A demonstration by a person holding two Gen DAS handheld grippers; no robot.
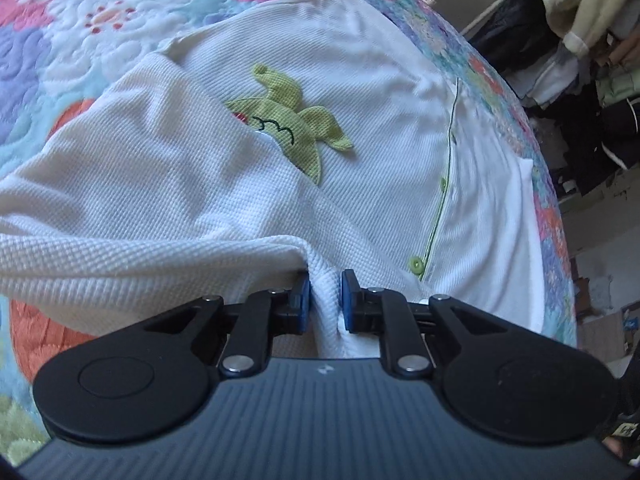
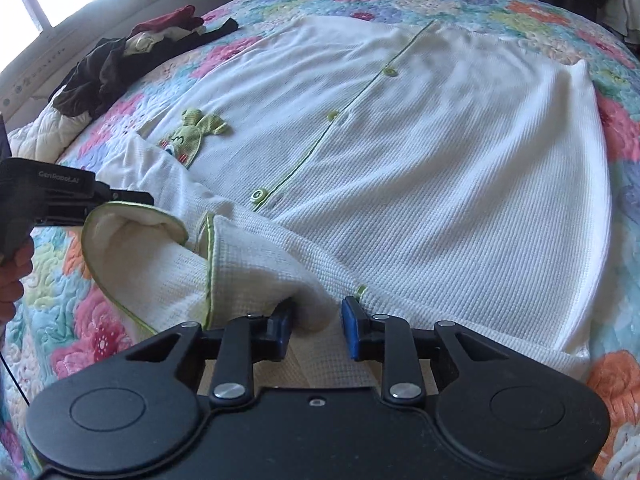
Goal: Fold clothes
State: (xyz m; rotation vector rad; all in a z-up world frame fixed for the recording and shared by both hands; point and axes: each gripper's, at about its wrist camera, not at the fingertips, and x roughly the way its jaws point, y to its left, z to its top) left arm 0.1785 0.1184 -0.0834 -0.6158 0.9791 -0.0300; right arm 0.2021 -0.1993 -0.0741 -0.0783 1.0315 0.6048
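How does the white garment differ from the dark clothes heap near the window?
The white garment lies spread across the middle of the quilt; the dark clothes heap sits bunched at its far left edge. The garment is one pale waffle-knit piece with green trim; the heap mixes brown, black and maroon pieces. Both rest on the quilt.

A bed covered by a floral quilt (image 2: 460, 4) carries a white waffle-knit button-front garment (image 2: 440, 184) spread across it and a heap of dark clothes (image 2: 120, 68) near its far-left edge.
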